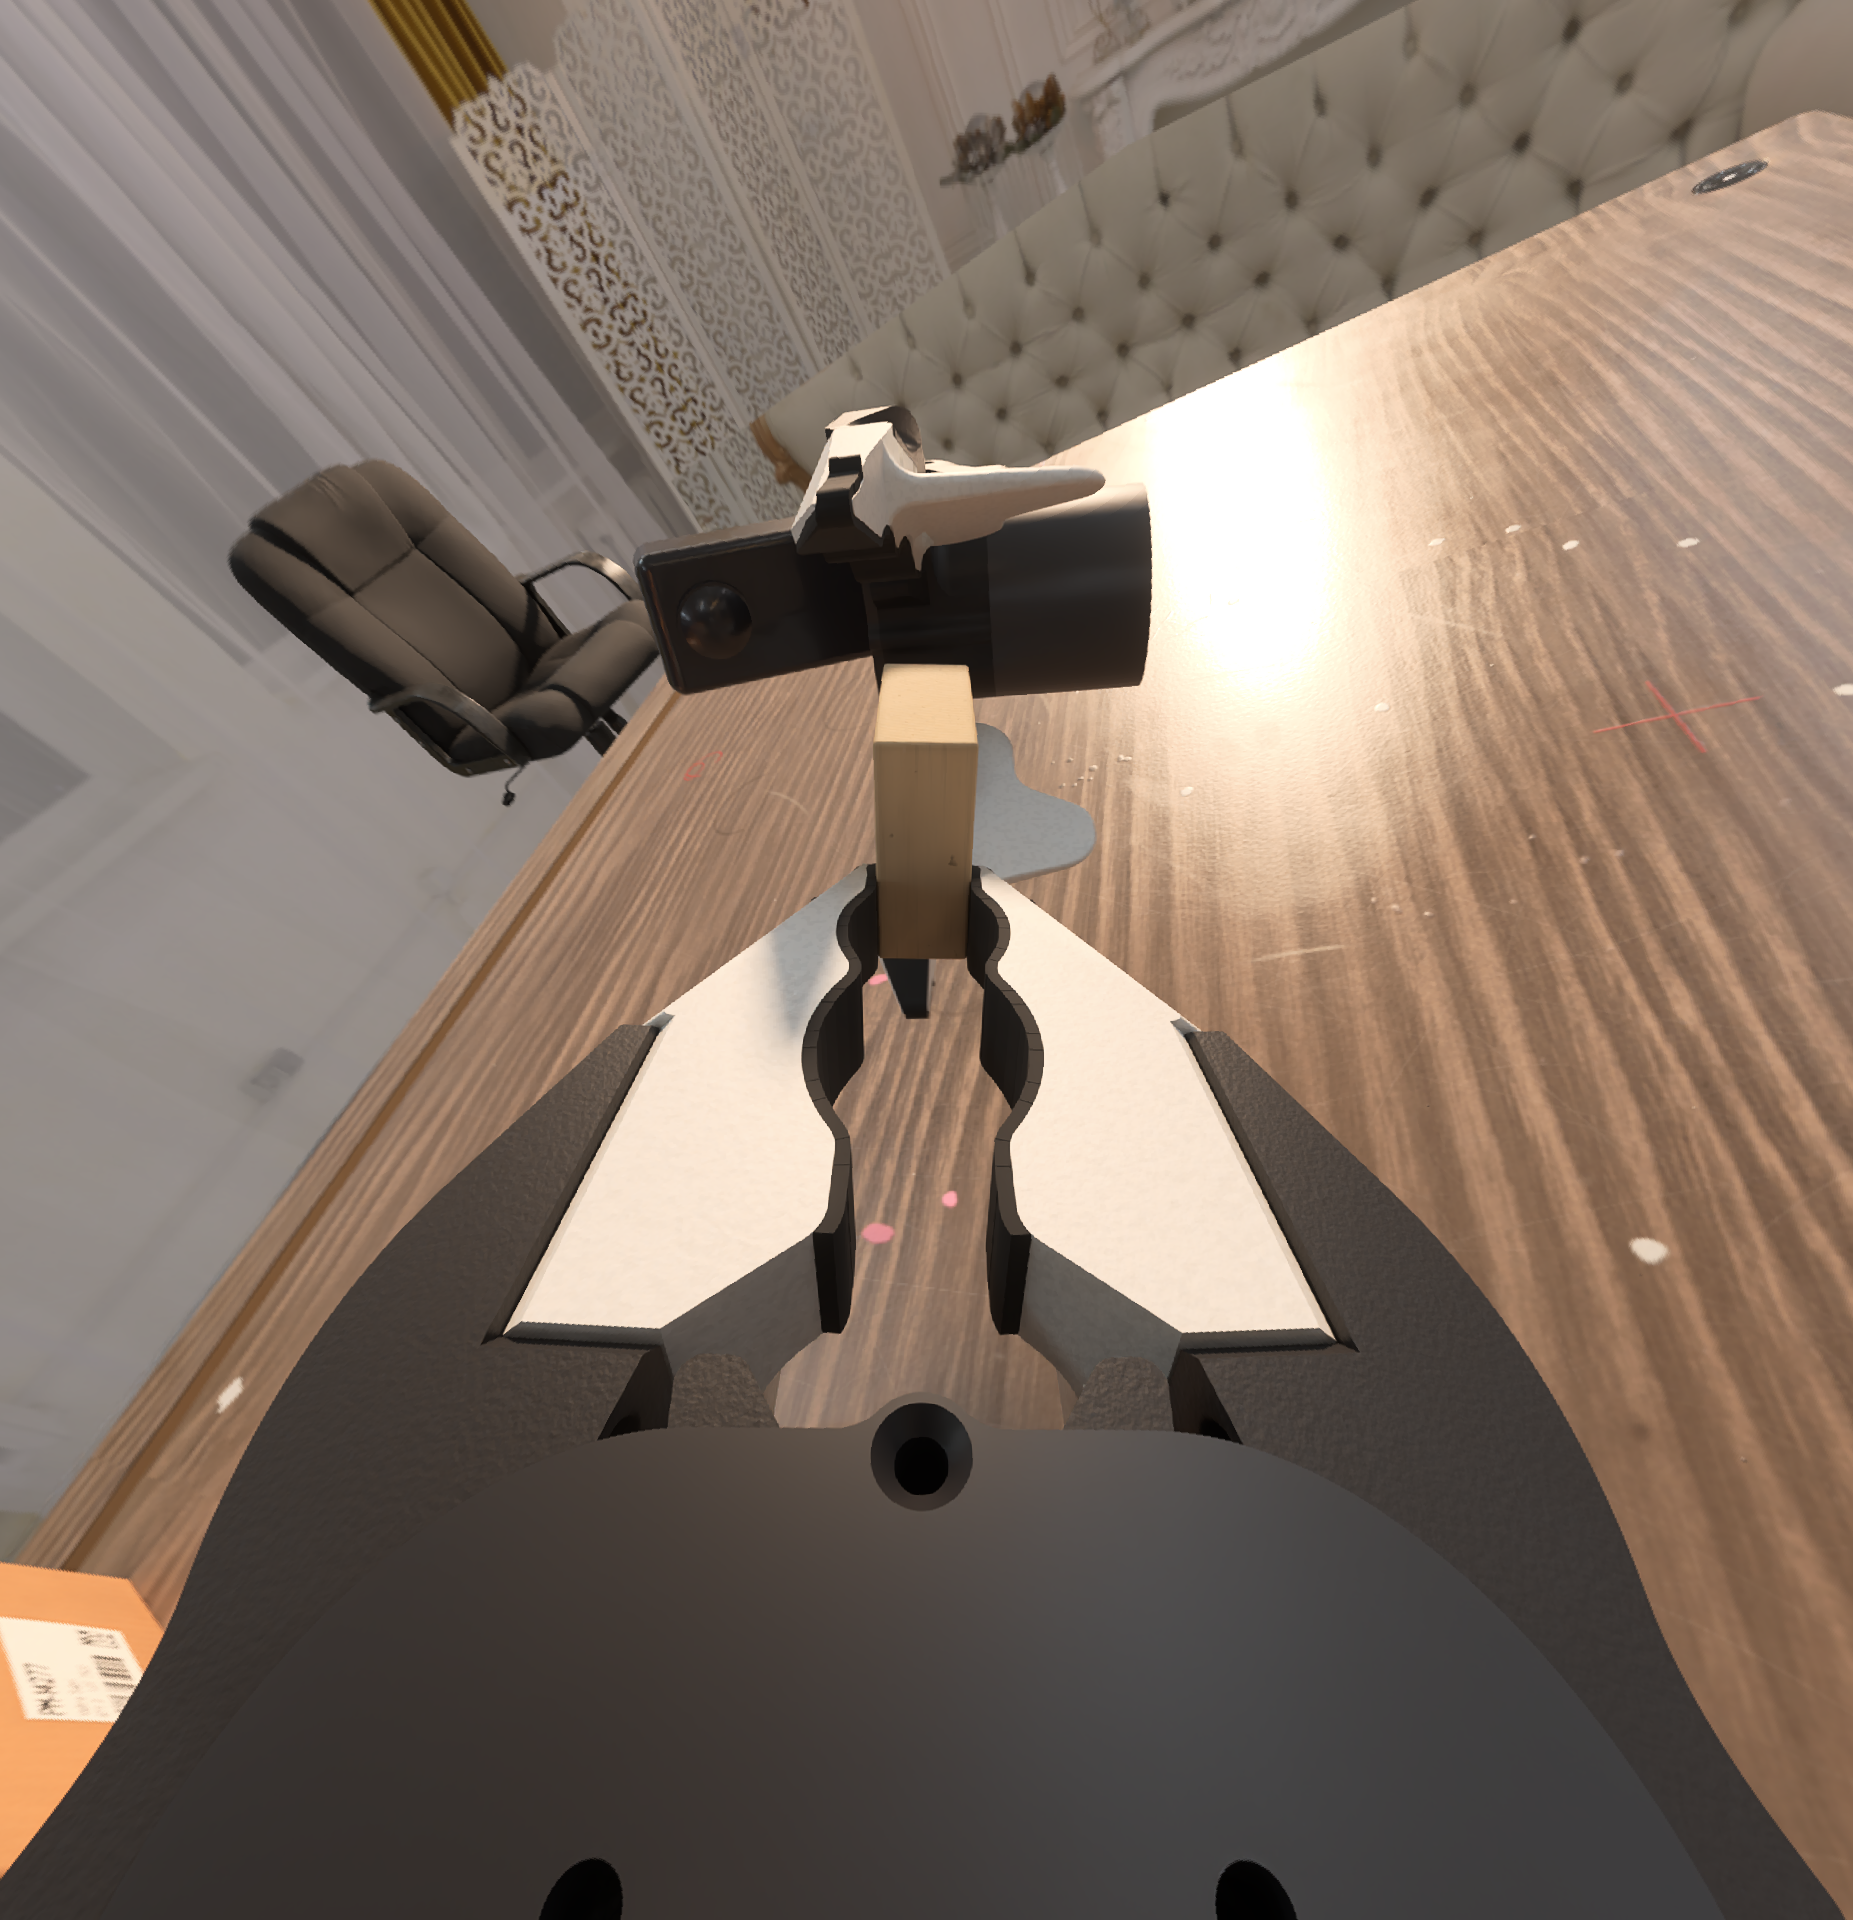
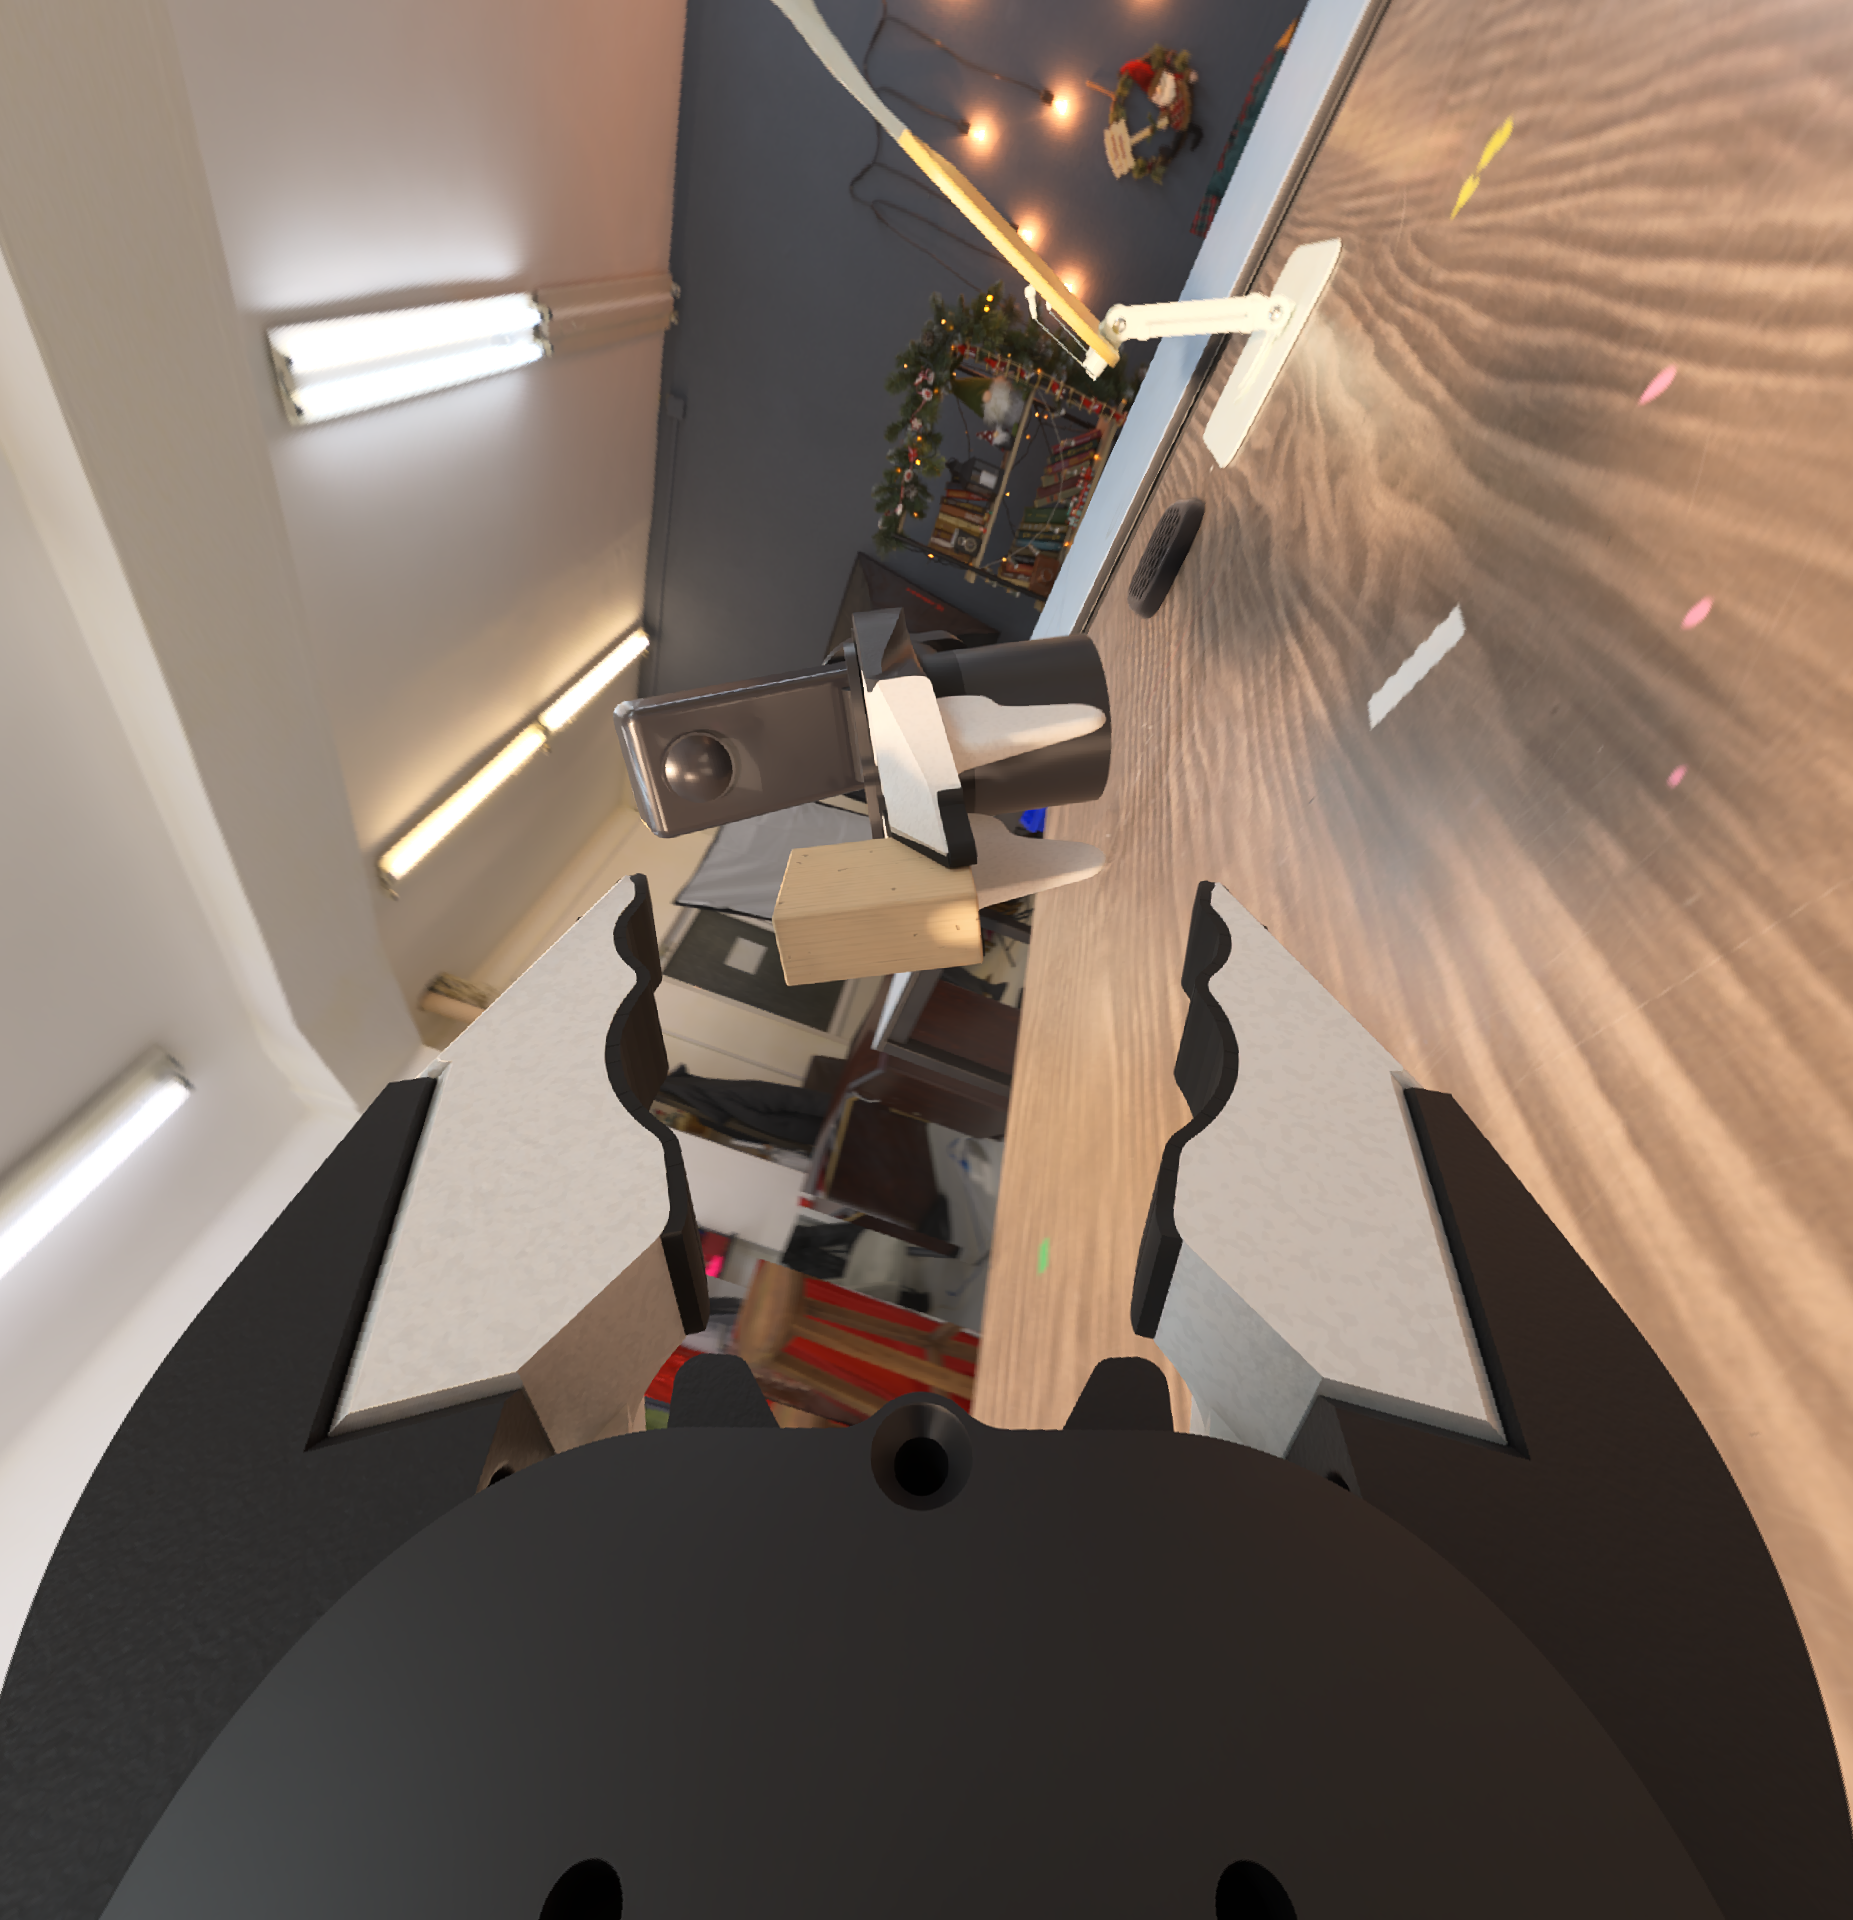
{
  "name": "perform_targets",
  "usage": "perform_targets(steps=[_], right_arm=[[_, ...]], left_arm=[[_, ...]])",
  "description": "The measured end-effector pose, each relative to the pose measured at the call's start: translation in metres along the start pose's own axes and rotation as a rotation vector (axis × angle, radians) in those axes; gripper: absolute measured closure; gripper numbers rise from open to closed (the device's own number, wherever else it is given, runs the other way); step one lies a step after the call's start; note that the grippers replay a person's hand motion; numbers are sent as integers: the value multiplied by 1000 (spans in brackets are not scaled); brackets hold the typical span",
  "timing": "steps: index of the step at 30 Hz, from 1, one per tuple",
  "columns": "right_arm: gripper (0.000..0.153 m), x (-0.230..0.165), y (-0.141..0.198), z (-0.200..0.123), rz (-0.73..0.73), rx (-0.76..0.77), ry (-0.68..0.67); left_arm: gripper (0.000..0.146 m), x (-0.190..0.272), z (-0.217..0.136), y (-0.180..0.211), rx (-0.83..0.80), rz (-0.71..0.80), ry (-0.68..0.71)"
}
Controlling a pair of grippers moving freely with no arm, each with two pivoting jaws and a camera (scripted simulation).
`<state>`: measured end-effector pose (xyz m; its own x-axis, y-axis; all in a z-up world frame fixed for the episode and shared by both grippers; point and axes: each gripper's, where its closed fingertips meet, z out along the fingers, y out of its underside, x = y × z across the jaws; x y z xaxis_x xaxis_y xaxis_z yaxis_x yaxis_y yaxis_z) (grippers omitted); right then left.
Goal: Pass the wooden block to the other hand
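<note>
Wooden block is held clamped at its near end by left gripper above the counter's edge, and right gripper, spread apart, should be closed squarely on the free end before any release.

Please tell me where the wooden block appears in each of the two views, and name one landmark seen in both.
Left wrist view: the block stands upright at centre, clamped between the left gripper fingertips.
Right wrist view: the block lies just above centre, beyond the open right gripper, not yet between its fingers.
Shared landmark: the wooden table.
</note>
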<state>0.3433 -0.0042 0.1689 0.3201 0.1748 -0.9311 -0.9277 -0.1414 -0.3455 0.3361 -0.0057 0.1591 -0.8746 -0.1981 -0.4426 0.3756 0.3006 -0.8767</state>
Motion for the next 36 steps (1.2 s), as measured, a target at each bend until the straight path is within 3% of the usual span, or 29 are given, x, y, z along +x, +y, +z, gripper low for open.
perform_targets(steps=[6, 9, 14, 22, 24, 26, 29, 32, 36], right_arm=[[51, -5, -4, -7, -274, 27, 33], [51, -2, 3, -9, -609, -6, 137], [50, 5, 10, -12, -1129, -19, 382], [61, 4, 23, -2, -1533, -118, 550], [60, 8, 22, -2, -1521, -135, 584], [56, 9, 20, -1, -1403, -90, 550], [54, 8, 9, 0, -1068, 70, 434], [58, 26, -2, -2, -786, 208, 402], [64, 60, -1, 1, -719, 222, 532]], left_arm=[[131, 1, -7, 1, -71, 119, -63], [131, -4, -9, 6, -184, 334, -165], [131, -4, -10, 2, -234, 643, -309], [131, 1, -7, 9, -302, 727, -298], [131, 2, -7, 8, -297, 719, -294], [131, -2, -7, 12, -324, 728, -308], [131, -10, -7, 22, -387, 792, -365], [131, -14, -4, 38, -442, 794, -388], [131, -16, 2, 60, -510, 701, -390]])
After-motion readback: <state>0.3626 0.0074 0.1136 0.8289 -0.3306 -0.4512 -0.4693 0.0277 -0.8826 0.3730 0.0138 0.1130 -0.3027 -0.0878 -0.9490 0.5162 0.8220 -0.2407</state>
